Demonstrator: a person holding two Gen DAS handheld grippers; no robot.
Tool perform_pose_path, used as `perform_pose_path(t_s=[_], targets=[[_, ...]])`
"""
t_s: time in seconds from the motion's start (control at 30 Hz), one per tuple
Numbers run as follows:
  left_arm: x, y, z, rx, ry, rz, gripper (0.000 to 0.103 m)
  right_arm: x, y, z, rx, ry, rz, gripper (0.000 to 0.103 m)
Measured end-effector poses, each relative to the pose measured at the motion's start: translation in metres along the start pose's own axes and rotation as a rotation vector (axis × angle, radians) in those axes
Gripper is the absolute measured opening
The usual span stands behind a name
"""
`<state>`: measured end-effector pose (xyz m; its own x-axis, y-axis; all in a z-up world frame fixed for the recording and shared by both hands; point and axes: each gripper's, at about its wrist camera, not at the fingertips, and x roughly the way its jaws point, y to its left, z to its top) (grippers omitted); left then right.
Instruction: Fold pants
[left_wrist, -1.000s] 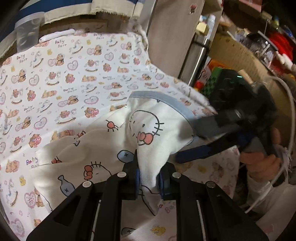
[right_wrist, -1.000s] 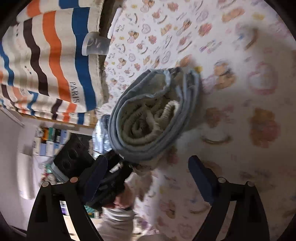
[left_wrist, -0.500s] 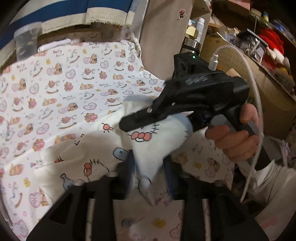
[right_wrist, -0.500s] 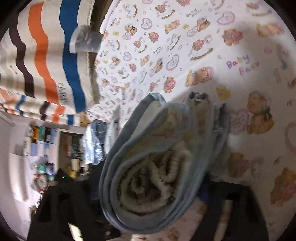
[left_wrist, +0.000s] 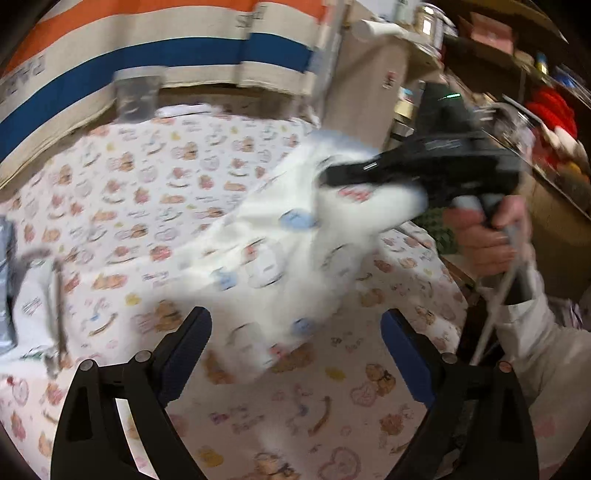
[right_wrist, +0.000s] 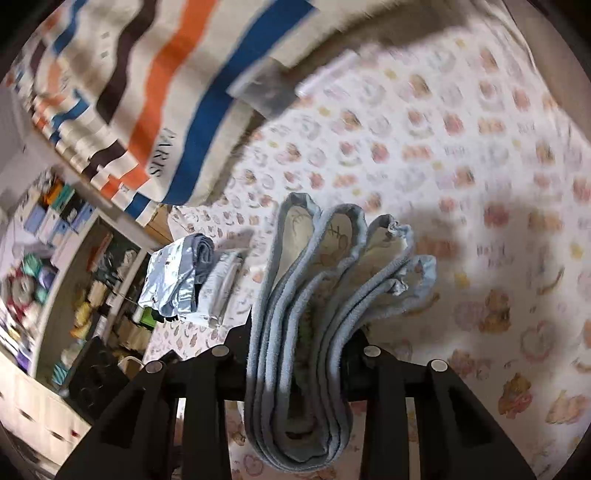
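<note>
The white cartoon-print pants (left_wrist: 295, 258) with a light blue waistband hang in the air over the bear-print sheet (left_wrist: 155, 192). My right gripper (left_wrist: 332, 175) is shut on their folded waistband and holds them up; in the right wrist view the stacked blue waistband layers (right_wrist: 317, 314) are clamped between its fingers (right_wrist: 295, 369). My left gripper (left_wrist: 295, 354) is open and empty, just below and in front of the hanging pants, not touching them. The view is motion-blurred.
A striped fabric panel (left_wrist: 147, 55) stands at the back of the sheet, with a clear cup (left_wrist: 136, 96) before it. Folded clothes (right_wrist: 184, 280) lie at the sheet's far edge. Cluttered shelves (left_wrist: 517, 92) are to the right.
My left gripper let go of the pants' edge, opened and drew back. My right gripper closed on the waistband and lifted the pants up off the sheet.
</note>
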<state>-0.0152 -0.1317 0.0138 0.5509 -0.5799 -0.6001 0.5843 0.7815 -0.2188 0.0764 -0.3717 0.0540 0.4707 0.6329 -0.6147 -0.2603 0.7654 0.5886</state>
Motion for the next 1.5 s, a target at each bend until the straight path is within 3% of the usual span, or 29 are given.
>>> perform_pose_path(t_s=[0.13, 0.4, 0.6, 0.73, 0.87, 1.07, 1.2, 1.3, 1.5], targets=[[-0.013, 0.022, 0.002, -0.096, -0.04, -0.016, 0.092, -0.025, 0.034, 0.012, -0.083, -0.053, -0.097, 0.034], [-0.019, 0.067, 0.0, -0.29, -0.085, -0.097, 0.092, -0.051, 0.105, 0.026, -0.302, -0.069, -0.408, 0.034], [-0.049, 0.081, 0.011, -0.231, -0.11, -0.021, 0.092, -0.049, 0.131, 0.034, -0.322, -0.042, -0.501, 0.034], [-0.076, 0.1, 0.021, -0.185, -0.121, -0.018, 0.092, -0.039, 0.148, 0.041, -0.326, -0.074, -0.537, 0.034], [-0.113, 0.134, 0.044, -0.071, -0.134, -0.052, 0.092, -0.027, 0.166, 0.054, -0.31, -0.117, -0.537, 0.034], [-0.164, 0.223, 0.063, -0.094, -0.167, 0.019, 0.092, 0.017, 0.194, 0.067, -0.306, -0.085, -0.534, 0.034], [-0.188, 0.273, 0.049, -0.218, -0.187, 0.071, 0.092, 0.043, 0.218, 0.074, -0.301, -0.081, -0.498, 0.034], [-0.207, 0.289, 0.039, -0.281, -0.244, 0.097, 0.092, 0.062, 0.239, 0.079, -0.315, -0.085, -0.48, 0.034], [-0.227, 0.32, 0.027, -0.404, -0.339, 0.034, 0.092, 0.116, 0.311, 0.088, -0.359, -0.059, -0.358, 0.034]])
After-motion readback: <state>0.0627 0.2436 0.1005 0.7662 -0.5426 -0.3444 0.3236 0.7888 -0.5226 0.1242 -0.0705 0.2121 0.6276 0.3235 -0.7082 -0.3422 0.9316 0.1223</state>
